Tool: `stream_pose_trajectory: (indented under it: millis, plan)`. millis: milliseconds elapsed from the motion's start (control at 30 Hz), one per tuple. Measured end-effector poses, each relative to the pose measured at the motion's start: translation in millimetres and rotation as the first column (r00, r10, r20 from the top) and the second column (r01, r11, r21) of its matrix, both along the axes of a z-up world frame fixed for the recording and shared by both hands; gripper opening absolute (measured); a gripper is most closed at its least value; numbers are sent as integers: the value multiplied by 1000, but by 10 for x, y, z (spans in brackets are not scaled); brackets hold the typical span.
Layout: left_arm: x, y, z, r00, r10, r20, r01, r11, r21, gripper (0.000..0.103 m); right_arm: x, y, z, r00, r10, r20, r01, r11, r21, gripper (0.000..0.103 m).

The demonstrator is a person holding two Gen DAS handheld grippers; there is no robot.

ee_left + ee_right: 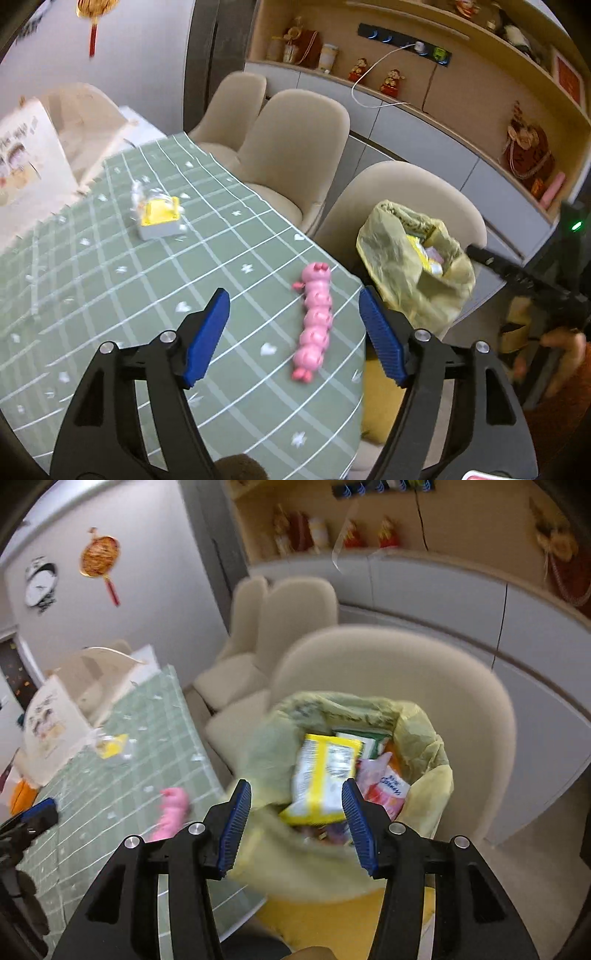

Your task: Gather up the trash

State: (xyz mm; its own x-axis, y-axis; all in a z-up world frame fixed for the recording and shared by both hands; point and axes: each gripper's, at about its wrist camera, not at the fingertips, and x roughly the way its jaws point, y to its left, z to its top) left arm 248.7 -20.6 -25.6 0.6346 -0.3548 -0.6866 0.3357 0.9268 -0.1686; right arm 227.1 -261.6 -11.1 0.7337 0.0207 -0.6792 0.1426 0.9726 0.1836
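Up top — yellow wrapper (325, 775), crinkled, glossy.

Counted: three beige chairs (295, 147), one yellow-green trash bag (417, 258), one pink caterpillar toy (314, 325), one yellow-topped packet (160, 218) on one green checked tablecloth (110, 295), two red figurines (391, 82).
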Motion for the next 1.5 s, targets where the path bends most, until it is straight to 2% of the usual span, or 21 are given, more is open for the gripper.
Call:
stream_pose_trajectory:
  millis: [200,300,400,533,633,733,1000,1500]
  plan:
    - [-541,196,221,992,-27,123,17,997,79,69,-704,624,253,996,68,64,-65,997,-46,48]
    - [-722,287,329,985,-51,163,30,991,130,69,-945,844,272,996,67,66,-67,998,-10,49]
    - [-827,376,366,990,-50,135,28,986,164,69,-1128,1061,287,994,80,73,-79,997,-8,48]
    - [-909,378,245,1000,-9,10,7,982,188,65,-1347,1329,343,990,99,103,-93,993,-67,48]
    - [-1053,339,184,1000,-17,12,14,971,238,63,-1443,1415,388,989,93,117,-84,993,-79,48]
    - [-1137,451,316,997,7,82,-23,979,202,62,-1485,1460,430,988,86,129,-75,993,-89,48]
    - [-1206,523,448,988,5,153,-32,984,175,63,-1524,1443,461,988,50,146,-35,994,-105,48]
    - [-1270,472,516,981,-4,196,-34,982,188,62,-1559,1402,454,987,34,156,-19,995,-99,49]
